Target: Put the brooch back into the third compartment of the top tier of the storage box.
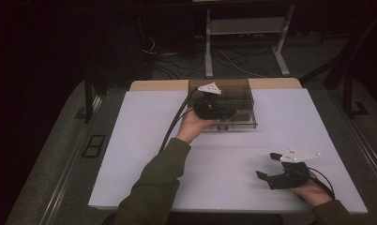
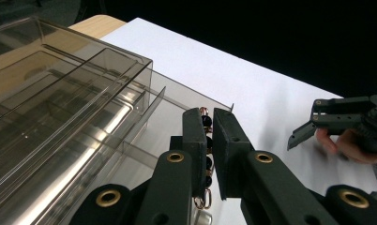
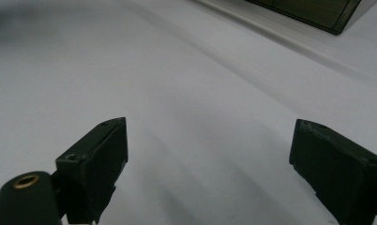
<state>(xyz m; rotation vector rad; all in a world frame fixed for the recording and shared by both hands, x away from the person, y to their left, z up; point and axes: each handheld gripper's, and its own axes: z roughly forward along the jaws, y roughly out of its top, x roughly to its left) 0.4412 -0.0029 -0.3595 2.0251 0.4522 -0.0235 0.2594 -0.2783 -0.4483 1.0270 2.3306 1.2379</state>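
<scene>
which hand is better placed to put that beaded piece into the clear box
Left, most likely. The left gripper is already shut on the beaded chain and sits right at the clear box. The right gripper is open and empty over the bare table, well away from the box.
</scene>
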